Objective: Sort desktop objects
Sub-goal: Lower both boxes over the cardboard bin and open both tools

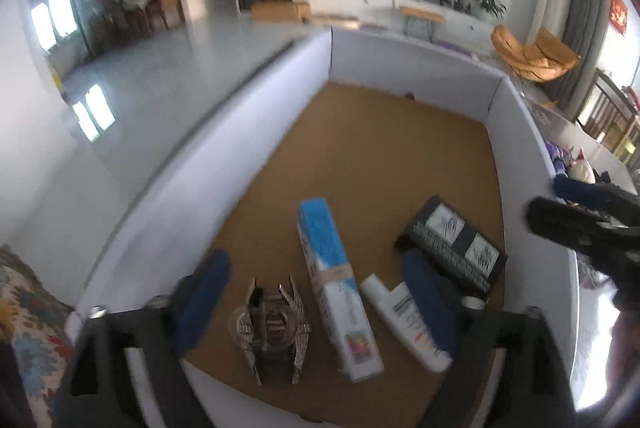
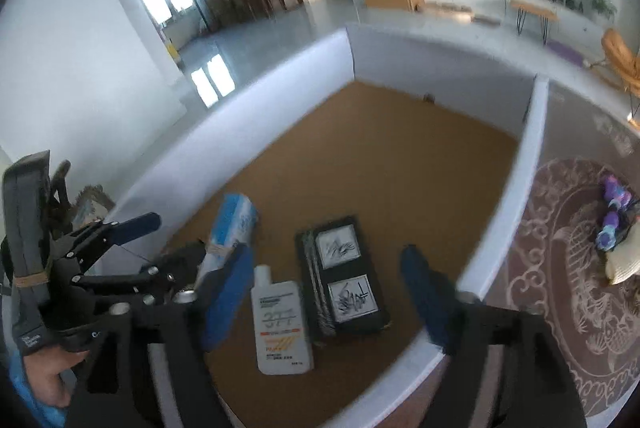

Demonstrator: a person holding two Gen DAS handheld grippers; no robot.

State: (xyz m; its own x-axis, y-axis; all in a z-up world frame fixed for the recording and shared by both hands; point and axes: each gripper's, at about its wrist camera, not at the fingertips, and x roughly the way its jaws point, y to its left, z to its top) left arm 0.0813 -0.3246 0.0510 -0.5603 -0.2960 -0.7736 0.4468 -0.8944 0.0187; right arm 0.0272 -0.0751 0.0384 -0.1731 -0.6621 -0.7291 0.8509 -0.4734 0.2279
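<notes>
We hold both grippers, left and right, jaws wide and empty, above the surface's near edge, where box, bottle, clip and case lie sorted in a row.

Far half of cork floor free; white walls around.

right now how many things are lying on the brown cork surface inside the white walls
4, in a row: silver metal hair claw far left, blue-and-white long carton, white flat plastic bottle, black picture case far right. More may hide below the frame.
</notes>
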